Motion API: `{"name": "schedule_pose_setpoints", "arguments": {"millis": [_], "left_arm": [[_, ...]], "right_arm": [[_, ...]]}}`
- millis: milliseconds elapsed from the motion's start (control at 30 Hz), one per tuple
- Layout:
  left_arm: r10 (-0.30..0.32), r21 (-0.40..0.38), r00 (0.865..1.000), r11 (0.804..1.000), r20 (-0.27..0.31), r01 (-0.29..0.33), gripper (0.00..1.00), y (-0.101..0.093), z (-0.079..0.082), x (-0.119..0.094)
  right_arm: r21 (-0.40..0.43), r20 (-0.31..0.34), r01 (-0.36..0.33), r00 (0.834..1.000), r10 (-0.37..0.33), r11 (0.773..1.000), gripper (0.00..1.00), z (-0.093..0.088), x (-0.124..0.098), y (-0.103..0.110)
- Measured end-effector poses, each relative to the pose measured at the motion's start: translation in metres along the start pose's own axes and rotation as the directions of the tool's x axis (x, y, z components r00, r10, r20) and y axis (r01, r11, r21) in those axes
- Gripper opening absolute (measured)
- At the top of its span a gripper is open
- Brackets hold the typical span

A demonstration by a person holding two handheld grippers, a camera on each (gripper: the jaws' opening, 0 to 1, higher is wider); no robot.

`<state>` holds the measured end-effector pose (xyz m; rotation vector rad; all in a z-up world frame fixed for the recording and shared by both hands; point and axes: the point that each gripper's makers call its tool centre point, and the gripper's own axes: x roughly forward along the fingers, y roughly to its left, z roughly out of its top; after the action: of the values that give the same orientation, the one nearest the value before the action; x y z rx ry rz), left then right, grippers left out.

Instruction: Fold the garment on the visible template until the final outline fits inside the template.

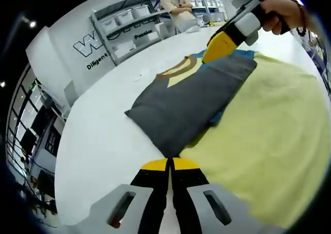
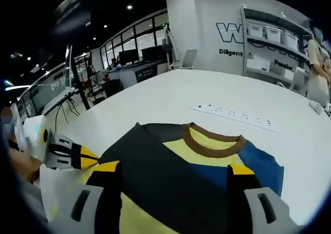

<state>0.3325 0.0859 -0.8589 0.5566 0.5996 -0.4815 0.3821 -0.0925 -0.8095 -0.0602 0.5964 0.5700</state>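
The left tool (image 1: 169, 164) has its jaws pressed together at the near corner of the folded garment (image 1: 196, 97), seemingly pinching its edge. The right tool (image 2: 173, 185) stands spread, straddling the garment's opposite end, near the collar (image 2: 212, 138). The garment's long axis runs between them, lying across the yellow template (image 1: 269, 135) on the white desk (image 1: 103, 141).

Wall lettering (image 1: 92, 46) at upper left is cut short by shelving — unreadable whole. The person (image 1: 177, 6) at top centre is cropped at the head. The garment (image 2: 181, 182) runs off the bottom edge — its hem unseen.
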Motion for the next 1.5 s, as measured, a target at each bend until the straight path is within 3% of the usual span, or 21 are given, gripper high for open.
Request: {"name": "schedule_pose_setpoints", "arguments": {"millis": [700, 867, 967, 1333, 1367, 1500], "left_arm": [[0.003, 0.096, 1.000, 0.995, -0.014, -0.002, 0.02, 0.019, 0.001, 0.012], [-0.005, 0.079, 1.000, 0.997, -0.008, 0.006, 0.03, 0.018, 0.001, 0.011], [-0.010, 0.017, 1.000, 1.000, 0.003, 0.010, 0.04, 0.017, 0.000, 0.009], [-0.015, -0.051, 1.000, 0.999, -0.006, 0.014, 0.04, 0.016, -0.013, -0.008], [-0.011, -0.059, 1.000, 0.998, -0.003, 0.011, 0.05, 0.017, -0.013, -0.010], [-0.019, -0.130, 1.000, 0.991, 0.006, 0.019, 0.29, 0.016, -0.010, -0.020]], "right_arm": [[0.026, -0.052, 0.032, 0.998, -0.031, 0.999, 0.86, -0.056, -0.086, -0.002], [0.042, -0.066, 0.045, 0.997, -0.042, 0.998, 0.87, -0.071, -0.101, -0.002], [0.057, -0.070, 0.054, 0.996, -0.050, 0.997, 0.87, -0.079, -0.110, -0.004], [0.086, -0.082, 0.071, 0.995, -0.064, 0.994, 0.89, -0.093, -0.131, -0.002], [0.088, -0.080, 0.071, 0.995, -0.064, 0.994, 0.89, -0.093, -0.133, -0.001], [0.089, -0.066, 0.066, 0.996, -0.061, 0.994, 0.92, -0.093, -0.139, 0.003]]}}
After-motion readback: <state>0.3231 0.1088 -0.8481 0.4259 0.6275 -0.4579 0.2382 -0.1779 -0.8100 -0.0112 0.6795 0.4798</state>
